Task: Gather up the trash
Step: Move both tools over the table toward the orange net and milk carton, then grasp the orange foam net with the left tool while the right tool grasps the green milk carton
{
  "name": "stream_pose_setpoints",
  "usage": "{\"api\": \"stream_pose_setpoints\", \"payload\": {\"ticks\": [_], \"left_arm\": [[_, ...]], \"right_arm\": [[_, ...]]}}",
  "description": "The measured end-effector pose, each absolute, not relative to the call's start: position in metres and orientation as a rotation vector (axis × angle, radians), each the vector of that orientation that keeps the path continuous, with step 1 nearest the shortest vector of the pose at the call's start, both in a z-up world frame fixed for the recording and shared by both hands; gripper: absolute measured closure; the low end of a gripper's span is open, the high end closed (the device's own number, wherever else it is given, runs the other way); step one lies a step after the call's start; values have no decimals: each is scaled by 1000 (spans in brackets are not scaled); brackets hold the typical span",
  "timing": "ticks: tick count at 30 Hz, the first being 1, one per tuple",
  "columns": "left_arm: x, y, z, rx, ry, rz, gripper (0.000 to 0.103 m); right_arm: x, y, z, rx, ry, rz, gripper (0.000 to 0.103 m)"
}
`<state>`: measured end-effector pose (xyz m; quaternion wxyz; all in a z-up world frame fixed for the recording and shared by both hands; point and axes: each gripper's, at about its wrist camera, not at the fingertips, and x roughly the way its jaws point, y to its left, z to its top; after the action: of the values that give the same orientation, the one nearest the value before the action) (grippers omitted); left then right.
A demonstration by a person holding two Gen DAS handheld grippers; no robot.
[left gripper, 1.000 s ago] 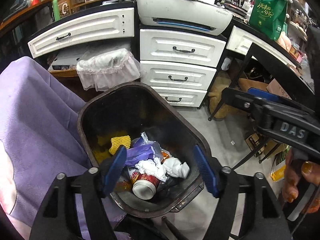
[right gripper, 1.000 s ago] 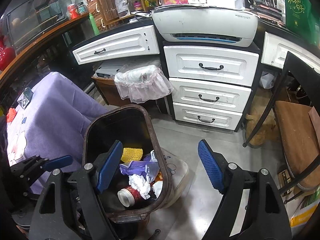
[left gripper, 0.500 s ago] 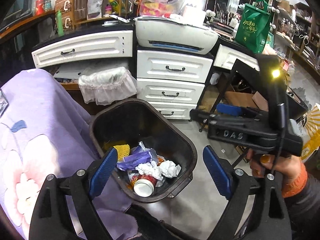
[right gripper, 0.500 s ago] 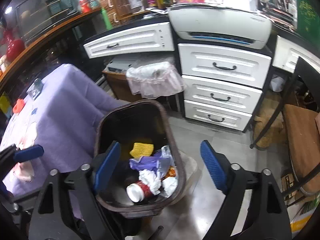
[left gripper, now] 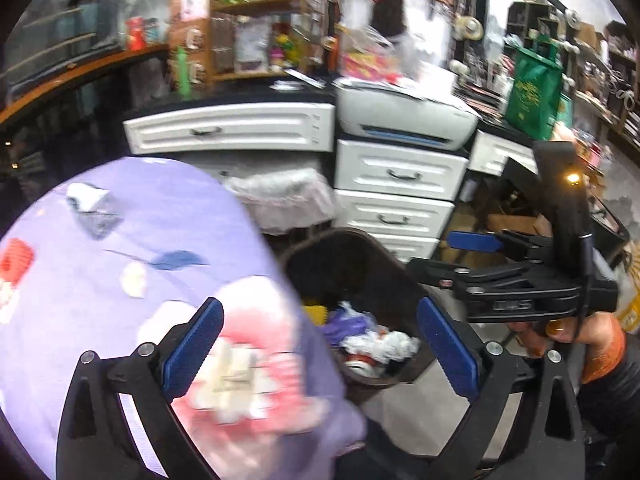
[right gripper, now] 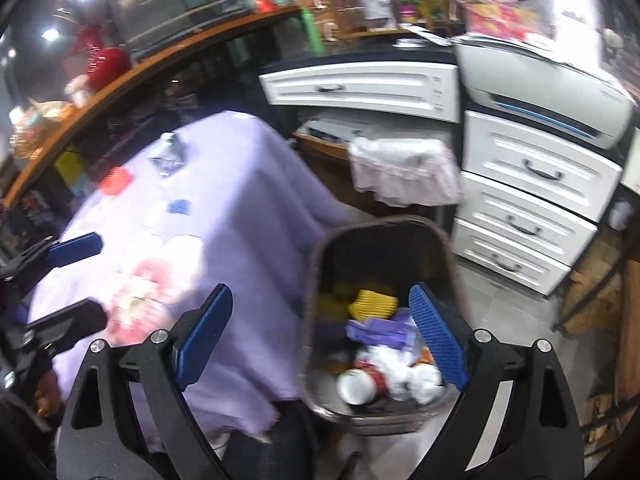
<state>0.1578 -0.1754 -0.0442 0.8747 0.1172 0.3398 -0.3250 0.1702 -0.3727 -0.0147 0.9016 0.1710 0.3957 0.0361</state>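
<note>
A dark trash bin (left gripper: 404, 280) (right gripper: 384, 232) stands on the floor beside a table with a purple cloth (left gripper: 120, 280) (right gripper: 240, 184). It holds a red can (right gripper: 360, 384), crumpled white paper (left gripper: 380, 344), a purple wrapper (right gripper: 380, 330) and yellow foam net (right gripper: 372, 302). On the cloth lie a red piece (right gripper: 114, 182), a clear wrapper (right gripper: 168, 156) and a blue scrap (left gripper: 176, 260). My left gripper (left gripper: 320, 348) is open and empty over the table's edge. My right gripper (right gripper: 320, 336) is open and empty, over the bin's left rim; it also shows in the left wrist view (left gripper: 460, 258).
White drawers (left gripper: 396, 184) with a printer (left gripper: 404, 116) on top stand behind the bin. A second bin with a white liner (right gripper: 404, 168) sits under the desk. A green bag (left gripper: 536, 92) and cluttered shelves are behind. A black chair frame (right gripper: 592, 296) stands right.
Both grippers have swung left and risen away from the bin, so the purple table now fills the left of both views. Both stay open and empty.
</note>
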Motion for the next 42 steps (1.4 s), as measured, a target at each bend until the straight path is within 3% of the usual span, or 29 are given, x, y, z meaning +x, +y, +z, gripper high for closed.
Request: {"api": "stream_pose_setpoints", "payload": {"ticks": [10,24,31,42], "left_arm": [[194,-72,-24,202,684,-417,6],[248,74,-33,71,781,-106,6],[282,116,-33,27,799,-45,6],[360,137,-34,18,843,-11,6]], "right_arm": [[224,-311,26,354,793,252,13],[327,-194,50,132,858,430,10],[385,-150,44,-43,861,438,10],[497,-110,18,-94,983,433,10]]}}
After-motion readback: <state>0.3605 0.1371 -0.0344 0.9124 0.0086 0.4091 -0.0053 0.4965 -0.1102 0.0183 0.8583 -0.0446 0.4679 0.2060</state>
